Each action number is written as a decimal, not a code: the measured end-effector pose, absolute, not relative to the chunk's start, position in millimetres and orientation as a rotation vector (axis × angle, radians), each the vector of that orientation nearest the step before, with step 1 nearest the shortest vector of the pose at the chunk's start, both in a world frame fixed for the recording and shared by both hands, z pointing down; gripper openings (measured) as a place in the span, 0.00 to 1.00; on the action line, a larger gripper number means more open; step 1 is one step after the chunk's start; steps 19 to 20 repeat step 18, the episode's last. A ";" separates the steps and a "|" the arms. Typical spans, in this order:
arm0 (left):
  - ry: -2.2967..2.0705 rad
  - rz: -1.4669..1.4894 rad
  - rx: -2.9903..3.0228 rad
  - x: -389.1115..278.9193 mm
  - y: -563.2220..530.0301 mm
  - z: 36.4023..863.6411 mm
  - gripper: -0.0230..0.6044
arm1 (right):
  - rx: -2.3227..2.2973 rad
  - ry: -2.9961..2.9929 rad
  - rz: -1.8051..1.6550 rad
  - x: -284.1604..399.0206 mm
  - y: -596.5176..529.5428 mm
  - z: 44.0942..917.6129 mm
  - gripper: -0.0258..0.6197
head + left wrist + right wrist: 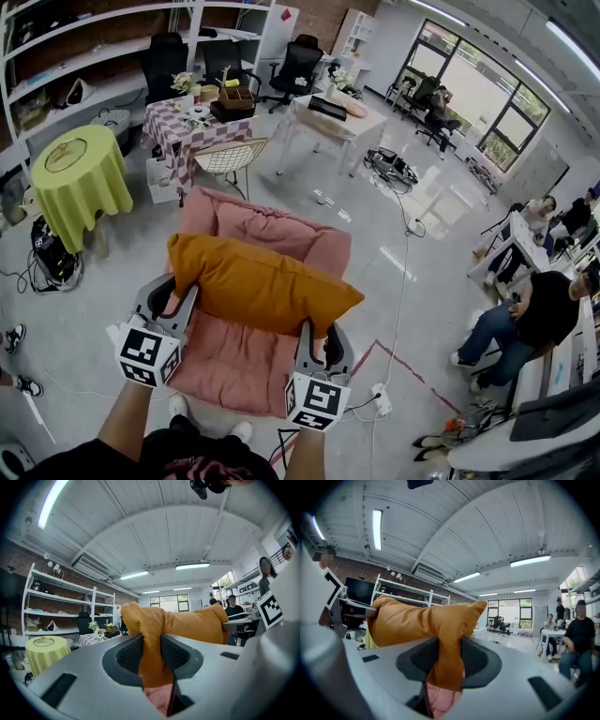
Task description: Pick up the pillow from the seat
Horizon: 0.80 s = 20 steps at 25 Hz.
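Left gripper point(180, 300), pillow point(253, 281) above pink seat point(225, 367)

A pale glossy floor point(427, 281) carries a pink armchair point(239, 370). An orange pillow point(258, 281) is over the armchair's seat; whether the two touch cannot be told. Just behind the armchair stands a white wire chair point(228, 155). Behind that is a checked-cloth worktop point(173, 131) bearing flowers point(185, 82) and a wooden box point(234, 97). Left of the armchair is a round worktop point(84, 187) under yellow-green cloth. Behind the armchair to the right stands a white worktop point(356, 127), with cables point(392, 169) heaped on the floor beside it. Near the armchair's front right corner lie a white power strip point(381, 397) and a red tape line point(412, 375).
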State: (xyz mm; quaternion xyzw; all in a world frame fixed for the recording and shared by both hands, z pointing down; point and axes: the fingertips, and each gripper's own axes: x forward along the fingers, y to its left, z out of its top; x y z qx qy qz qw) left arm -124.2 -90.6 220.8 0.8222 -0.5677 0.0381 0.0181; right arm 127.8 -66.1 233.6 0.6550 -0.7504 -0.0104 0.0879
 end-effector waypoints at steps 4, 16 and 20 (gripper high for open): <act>-1.769 0.120 2.554 -125.1 -93.4 220.7 0.22 | 1.950 -2.239 -0.032 127.0 -69.0 234.3 0.29; -1.761 0.130 2.558 -119.2 -95.8 223.3 0.22 | 1.956 -2.234 -0.033 132.9 -70.8 235.7 0.29; -1.759 0.132 2.561 -119.1 -95.6 223.2 0.22 | 1.958 -2.233 -0.030 133.0 -70.3 236.1 0.29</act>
